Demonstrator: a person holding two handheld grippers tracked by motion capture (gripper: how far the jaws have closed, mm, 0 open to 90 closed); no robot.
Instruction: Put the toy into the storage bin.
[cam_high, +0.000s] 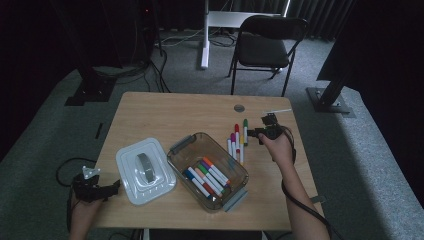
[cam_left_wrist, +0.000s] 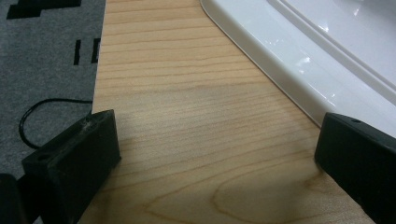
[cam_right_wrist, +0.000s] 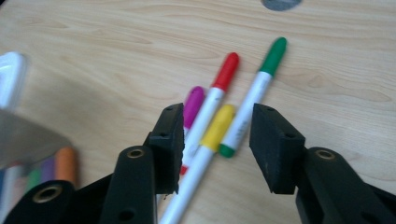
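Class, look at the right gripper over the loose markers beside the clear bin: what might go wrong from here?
1. The right gripper straddles the yellow-capped marker, which lies against the red-capped marker and green-capped marker; closing may pinch two.
2. A finger could scatter the neighbours across the table.

Dim high view with dark surroundings; gripper views brighter, slightly soft-focused.

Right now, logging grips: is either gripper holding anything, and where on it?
Nothing held. Right gripper open over the yellow marker; left gripper open, empty.
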